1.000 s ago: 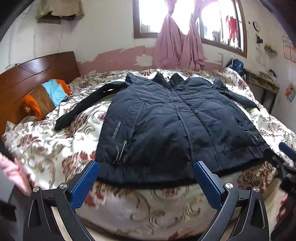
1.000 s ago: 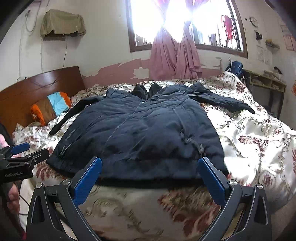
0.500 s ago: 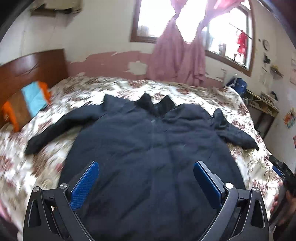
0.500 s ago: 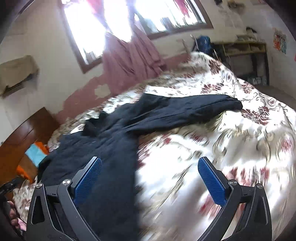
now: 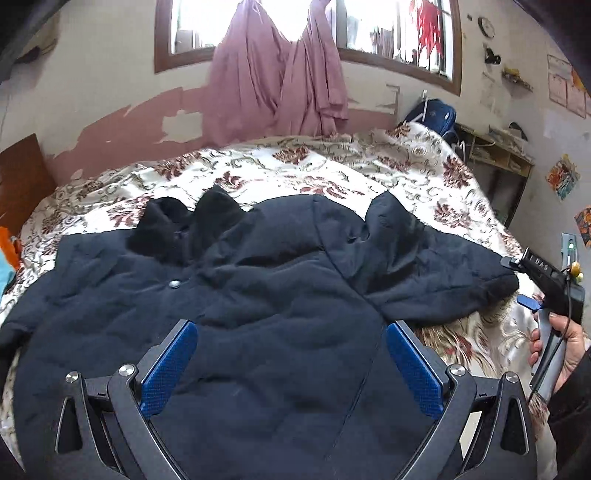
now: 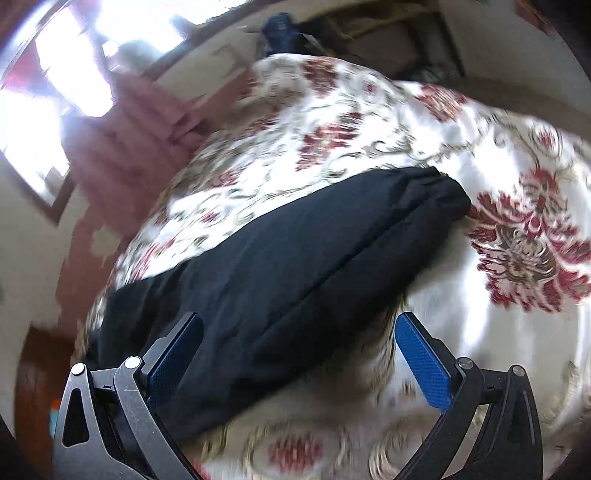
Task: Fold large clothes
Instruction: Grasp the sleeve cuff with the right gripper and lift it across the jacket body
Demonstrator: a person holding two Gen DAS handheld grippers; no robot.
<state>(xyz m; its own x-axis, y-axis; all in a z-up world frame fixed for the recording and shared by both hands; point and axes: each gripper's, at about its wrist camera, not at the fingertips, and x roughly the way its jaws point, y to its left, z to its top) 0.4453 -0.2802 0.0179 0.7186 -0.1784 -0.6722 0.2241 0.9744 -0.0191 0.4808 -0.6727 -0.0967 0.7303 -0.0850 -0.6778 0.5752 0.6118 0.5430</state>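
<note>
The dark jacket is spread flat on the floral bedspread, its right sleeve stretched toward 3 o'clock, cuff edge short of the bed's side. Bare bedspread is left beyond the collar at 12 o'clock. The left tool is held wide above the jacket's body, and the right tool wide over the sleeve, nothing gripped.

One dark jacket, with two sleeves, one in the right wrist view. One floral bedspread. Two grippers: left, right, each with two blue pads. Two pink curtains. One window. One wall clock.
</note>
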